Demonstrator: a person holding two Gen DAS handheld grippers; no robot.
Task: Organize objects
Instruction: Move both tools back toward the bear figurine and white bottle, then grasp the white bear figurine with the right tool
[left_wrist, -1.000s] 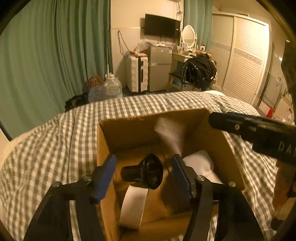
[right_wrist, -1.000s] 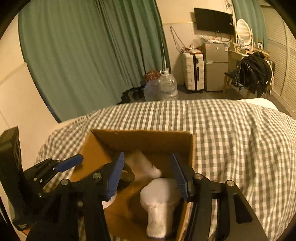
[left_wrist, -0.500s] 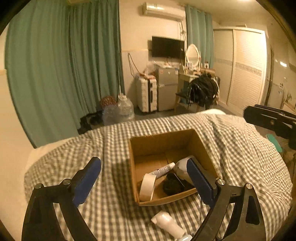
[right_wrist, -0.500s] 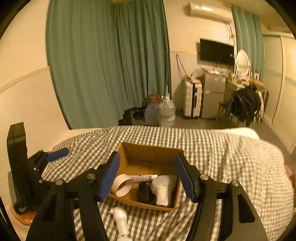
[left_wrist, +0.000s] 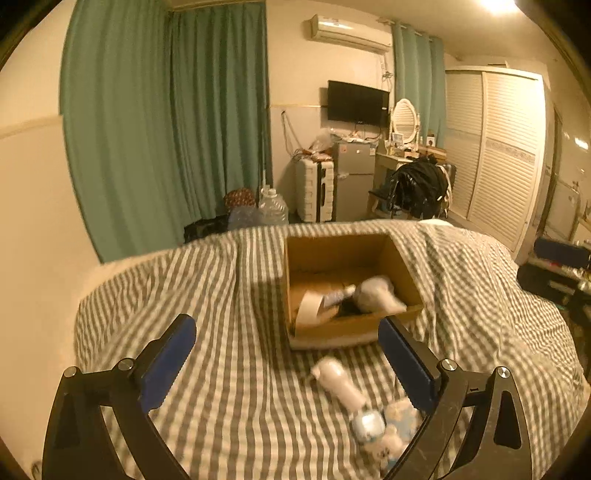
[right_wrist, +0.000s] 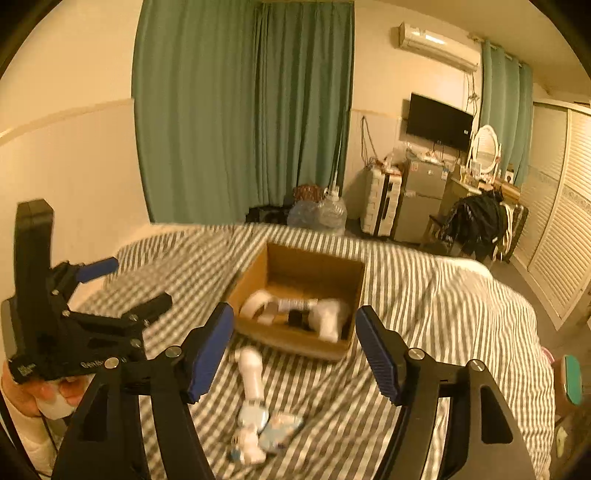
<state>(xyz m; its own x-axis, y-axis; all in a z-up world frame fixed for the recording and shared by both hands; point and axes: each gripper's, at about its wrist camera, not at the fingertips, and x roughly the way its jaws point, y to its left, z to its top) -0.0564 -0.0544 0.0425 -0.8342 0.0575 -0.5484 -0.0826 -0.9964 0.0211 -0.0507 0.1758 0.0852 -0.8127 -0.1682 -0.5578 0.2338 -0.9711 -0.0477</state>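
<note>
Both grippers spread wide, holding nothing: left gripper and right gripper hang over the bed, near side of the box. Box sits on the checked cover, open top. Inside the box: tape roll, tube, white sock, a dark item, blurred. Just in front of the box: white bottle; nearer still, small blue-white items, too blurred to name.
</note>
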